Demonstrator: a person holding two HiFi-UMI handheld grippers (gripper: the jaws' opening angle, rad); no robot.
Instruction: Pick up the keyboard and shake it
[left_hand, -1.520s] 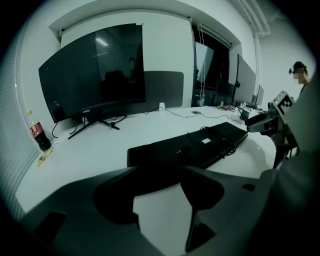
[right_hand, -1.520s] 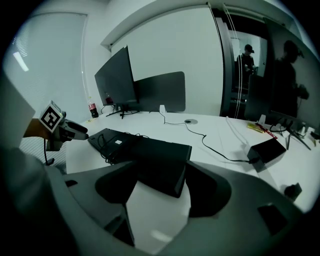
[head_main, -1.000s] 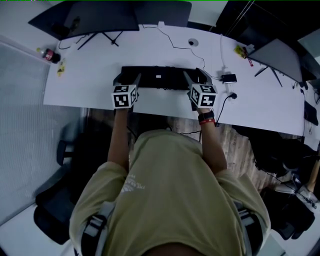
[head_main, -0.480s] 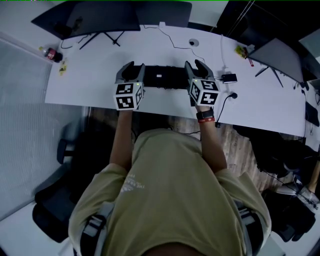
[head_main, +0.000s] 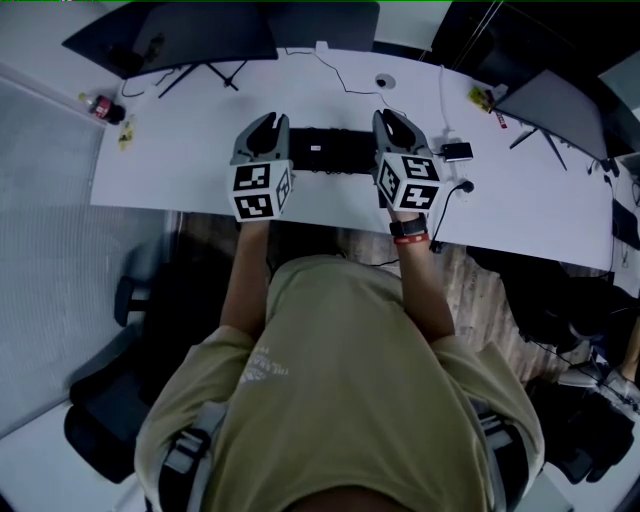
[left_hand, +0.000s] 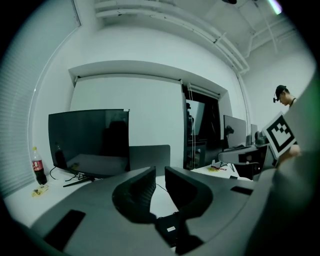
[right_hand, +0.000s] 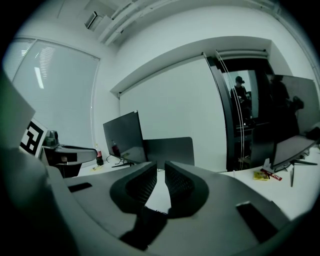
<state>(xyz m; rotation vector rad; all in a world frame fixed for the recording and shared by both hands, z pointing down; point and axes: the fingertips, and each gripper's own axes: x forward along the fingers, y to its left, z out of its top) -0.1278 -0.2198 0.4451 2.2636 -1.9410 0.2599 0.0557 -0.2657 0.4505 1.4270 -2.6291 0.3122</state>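
The black keyboard (head_main: 330, 150) lies flat on the white desk (head_main: 180, 160), with a small white label on it. Both grippers hover over its ends, tilted up and away from me. My left gripper (head_main: 265, 123) is above the keyboard's left end, my right gripper (head_main: 393, 118) above its right end. In the left gripper view the left gripper (left_hand: 159, 172) has its jaws closing to a narrow gap with nothing between them, and the keyboard (left_hand: 170, 230) shows below. The right gripper (right_hand: 160, 167) looks the same, closing and empty.
A dark monitor (head_main: 180, 35) stands at the back left and another monitor (head_main: 555, 105) at the right. A cola bottle (head_main: 100, 107) sits at the desk's left end. Cables and a small black device (head_main: 458, 152) lie right of the keyboard. A person (right_hand: 240, 92) stands in a far doorway.
Both grippers have lifted from the keyboard's ends and tilted upward, and their jaws have narrowed from wide to nearly together. The keyboard stays on the desk.
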